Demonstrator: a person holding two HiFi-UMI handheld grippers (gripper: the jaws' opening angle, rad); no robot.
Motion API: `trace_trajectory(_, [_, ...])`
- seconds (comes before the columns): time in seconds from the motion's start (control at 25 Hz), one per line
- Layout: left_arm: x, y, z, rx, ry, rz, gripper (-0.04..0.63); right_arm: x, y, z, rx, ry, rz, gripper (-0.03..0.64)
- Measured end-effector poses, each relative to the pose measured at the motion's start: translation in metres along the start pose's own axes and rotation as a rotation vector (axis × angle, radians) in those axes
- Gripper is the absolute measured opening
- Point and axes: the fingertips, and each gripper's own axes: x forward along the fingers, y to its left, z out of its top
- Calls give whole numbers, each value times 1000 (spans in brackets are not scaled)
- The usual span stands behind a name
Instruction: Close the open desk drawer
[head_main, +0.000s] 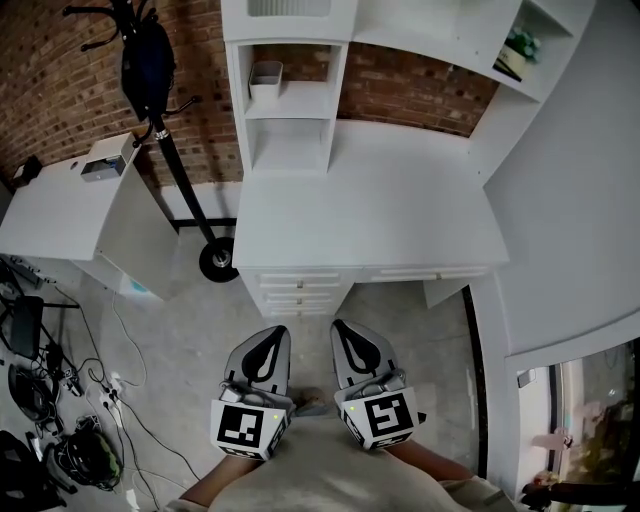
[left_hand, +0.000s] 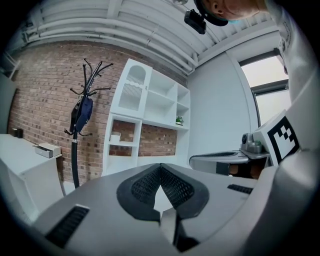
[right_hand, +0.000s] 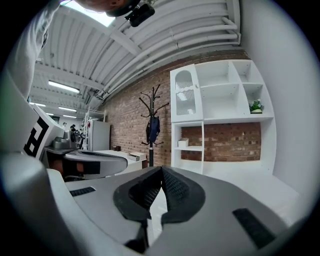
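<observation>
A white desk (head_main: 370, 215) with shelves stands ahead. Its stack of drawer fronts (head_main: 298, 291) shows under the front edge, and a long shallow drawer front (head_main: 430, 272) lies to the right of them. From this height I cannot tell how far any drawer stands out. My left gripper (head_main: 272, 333) and right gripper (head_main: 343, 327) hang side by side over the floor, short of the drawers and touching nothing. Both are shut and hold nothing. In the left gripper view the left gripper (left_hand: 160, 167) has its pads meeting at the tip. The right gripper (right_hand: 161, 170) looks the same in its own view.
A black coat stand with a dark bag (head_main: 148, 62) rises left of the desk, its round base (head_main: 218, 260) by the desk corner. A white side table (head_main: 60, 210) carries a small box (head_main: 103, 163). Cables and gear (head_main: 40, 400) litter the floor at left. A white wall (head_main: 580, 200) runs along the right.
</observation>
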Motion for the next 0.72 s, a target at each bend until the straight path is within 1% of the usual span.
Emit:
trace_trajectory(0.08, [0, -4, 2, -15, -26, -5, 17, -2, 0, -4, 22, 2, -3, 29])
trace_trajectory(0.16, [1, -7, 1, -14, -33, -14, 17, -2, 0, -1, 26, -28, -9, 29])
trace_trajectory(0.36, [2, -9, -2, -15, -29, -22, 17, -2, 2, 1, 27, -53, -16, 29])
trace_trajectory(0.48, [1, -12, -8, -2, 4, -34, 17, -2, 2, 0, 20, -53, -14, 29])
trace_trajectory(0.6, [4, -14, -4, -15, -22, -34, 17, -1, 1, -2, 22, -48, -13, 29])
trace_trajectory(0.72, [6, -15, -6, -12, -9, -38, 17, 0, -2, -1, 23, -45, -13, 29])
